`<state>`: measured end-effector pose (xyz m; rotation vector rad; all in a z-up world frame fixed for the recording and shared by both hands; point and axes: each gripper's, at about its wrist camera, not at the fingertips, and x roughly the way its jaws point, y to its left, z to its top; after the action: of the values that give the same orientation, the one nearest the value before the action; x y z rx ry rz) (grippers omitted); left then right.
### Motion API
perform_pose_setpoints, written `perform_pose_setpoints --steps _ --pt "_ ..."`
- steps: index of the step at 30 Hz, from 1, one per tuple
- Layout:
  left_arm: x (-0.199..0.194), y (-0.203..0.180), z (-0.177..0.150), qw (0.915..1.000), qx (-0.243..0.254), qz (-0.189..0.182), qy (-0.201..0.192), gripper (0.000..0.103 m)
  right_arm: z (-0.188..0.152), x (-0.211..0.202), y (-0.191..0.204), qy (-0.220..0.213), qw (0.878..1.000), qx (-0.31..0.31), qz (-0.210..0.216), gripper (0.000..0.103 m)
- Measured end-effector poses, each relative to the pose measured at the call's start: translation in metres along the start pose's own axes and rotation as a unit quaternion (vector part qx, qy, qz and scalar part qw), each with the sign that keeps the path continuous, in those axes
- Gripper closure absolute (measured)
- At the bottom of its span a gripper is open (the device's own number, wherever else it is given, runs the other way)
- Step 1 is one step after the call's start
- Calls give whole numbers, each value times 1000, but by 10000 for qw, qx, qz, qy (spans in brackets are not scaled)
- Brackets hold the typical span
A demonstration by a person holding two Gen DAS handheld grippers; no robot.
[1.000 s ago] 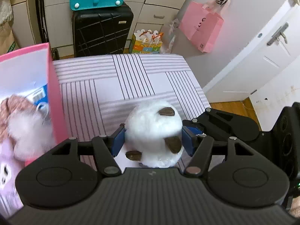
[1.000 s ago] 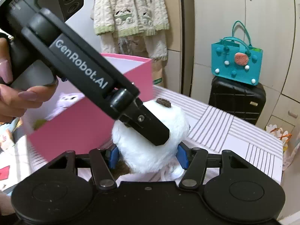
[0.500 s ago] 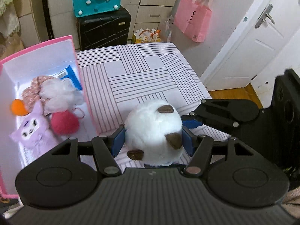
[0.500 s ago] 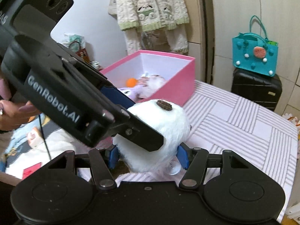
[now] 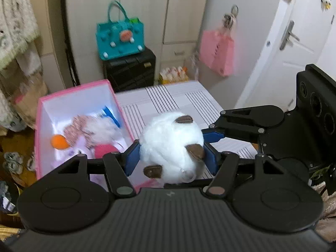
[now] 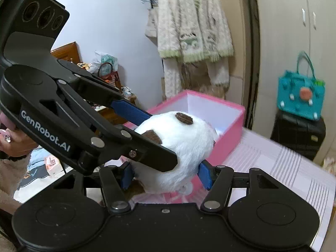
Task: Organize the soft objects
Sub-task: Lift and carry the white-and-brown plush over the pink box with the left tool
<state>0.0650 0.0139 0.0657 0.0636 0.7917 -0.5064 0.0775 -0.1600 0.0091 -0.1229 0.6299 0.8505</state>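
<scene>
We hold the white plush ball (image 5: pixel 171 145) with brown patches between both claws at once: the left gripper (image 5: pixel 171 157) presses its blue pads (image 5: pixel 132 156) into the ball's left and right flanks, and the right gripper (image 6: pixel 166 172) clamps the same ball from its own side, its pads sunk into the fur. The ball hangs above the near right corner of the pink box (image 5: pixel 114 96), which sits at the left of the striped table (image 5: pixel 168 96). Inside the box lie an orange ball (image 5: pixel 58 142), a red pompom (image 5: pixel 104 150), a pale purple plush (image 5: pixel 80 145) and a fluffy white piece, blurred. In the right wrist view, the left gripper's black finger crosses in front of the ball and hides part of it. Beyond the table stand a black suitcase (image 5: pixel 130 69) with a teal bag (image 5: pixel 119 42) on top, and a pink bag (image 5: pixel 217 50) hangs on the far right.
</scene>
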Motion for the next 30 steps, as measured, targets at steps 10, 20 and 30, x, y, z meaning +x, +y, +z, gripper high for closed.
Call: perform_pose_setpoints --steps 10,20,30 --pt "-10 61 14 9973 -322 259 -600 41 50 34 2 -295 9991 -250 199 37" --pt "35 135 36 9925 -618 652 -825 41 87 110 -22 -541 9975 -275 367 37" --pt "86 193 26 9916 -936 796 -400 41 97 193 -40 -51 9971 -591 472 36"
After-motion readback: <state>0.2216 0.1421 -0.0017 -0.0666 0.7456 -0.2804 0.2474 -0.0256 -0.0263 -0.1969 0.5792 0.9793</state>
